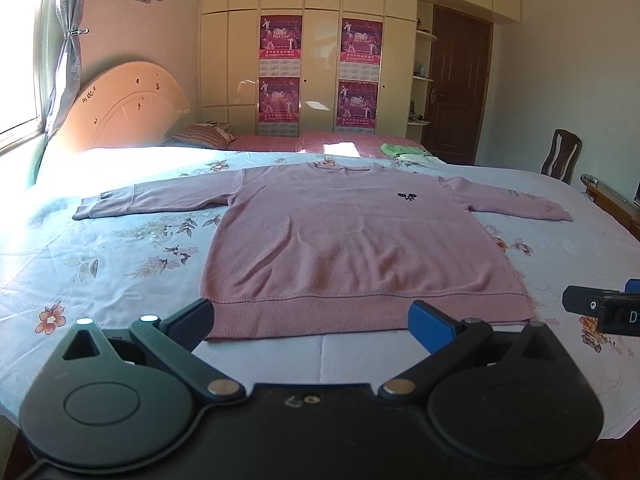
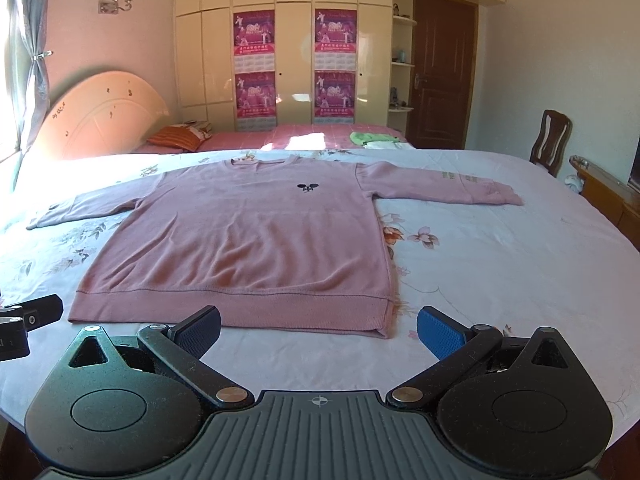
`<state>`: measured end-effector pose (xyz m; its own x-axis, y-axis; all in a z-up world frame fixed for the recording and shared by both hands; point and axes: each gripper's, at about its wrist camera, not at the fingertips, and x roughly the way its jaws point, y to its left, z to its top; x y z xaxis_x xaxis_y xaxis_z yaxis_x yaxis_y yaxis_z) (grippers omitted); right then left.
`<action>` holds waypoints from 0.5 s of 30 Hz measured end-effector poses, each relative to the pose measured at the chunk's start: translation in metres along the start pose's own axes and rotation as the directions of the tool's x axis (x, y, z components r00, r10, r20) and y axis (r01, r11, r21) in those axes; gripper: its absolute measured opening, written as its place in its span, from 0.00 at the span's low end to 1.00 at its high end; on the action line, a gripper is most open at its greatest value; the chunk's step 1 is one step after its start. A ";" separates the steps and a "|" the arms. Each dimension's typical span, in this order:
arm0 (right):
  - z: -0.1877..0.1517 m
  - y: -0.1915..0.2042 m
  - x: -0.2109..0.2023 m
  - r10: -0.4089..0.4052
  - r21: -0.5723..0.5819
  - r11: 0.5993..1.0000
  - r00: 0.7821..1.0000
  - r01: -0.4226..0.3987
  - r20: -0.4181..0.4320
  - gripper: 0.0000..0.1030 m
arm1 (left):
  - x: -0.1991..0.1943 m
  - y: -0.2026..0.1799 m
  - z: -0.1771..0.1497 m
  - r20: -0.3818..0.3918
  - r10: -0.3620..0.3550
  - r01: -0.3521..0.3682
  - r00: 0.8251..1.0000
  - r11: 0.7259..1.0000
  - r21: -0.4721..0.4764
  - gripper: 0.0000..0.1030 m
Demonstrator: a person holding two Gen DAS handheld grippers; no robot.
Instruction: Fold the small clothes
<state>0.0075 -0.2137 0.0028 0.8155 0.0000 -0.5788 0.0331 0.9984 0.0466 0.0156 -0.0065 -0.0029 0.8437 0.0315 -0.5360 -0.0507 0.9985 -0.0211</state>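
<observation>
Left wrist view shows both hand-held grippers, left [image 1: 310,322] and right [image 2: 318,330], wide and empty before the flat pink sweater [image 1: 340,240]; I'd pinch a sleeve cuff first and fold it inward

Counted: one pink sweater [image 1: 352,240], two grippers, left gripper [image 1: 316,322] and right gripper [image 2: 318,330], four posters [image 2: 254,34], one chair [image 2: 550,142], one pillow [image 2: 178,138].

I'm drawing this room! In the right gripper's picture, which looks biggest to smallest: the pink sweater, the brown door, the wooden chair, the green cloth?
1. pink sweater
2. brown door
3. wooden chair
4. green cloth
The sweater lies nearest the camera, which makes it look bigger.
</observation>
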 end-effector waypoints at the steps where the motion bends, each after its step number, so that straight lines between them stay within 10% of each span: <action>1: 0.001 -0.001 0.003 -0.005 -0.001 1.000 1.000 0.005 0.001 1.00 | 0.003 0.000 0.001 0.000 0.002 -0.002 1.000 1.000 -0.001 1.00; 15: 0.047 -0.045 0.072 0.013 0.024 1.000 1.000 -0.013 0.001 1.00 | 0.083 -0.031 0.046 -0.047 -0.021 0.020 0.999 1.000 -0.022 1.00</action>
<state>0.0913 -0.2616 -0.0027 0.8166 0.0132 -0.5771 0.0360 0.9966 0.0738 0.1112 -0.0329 -0.0081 0.8183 0.0083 -0.5747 -0.0453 0.9977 -0.0501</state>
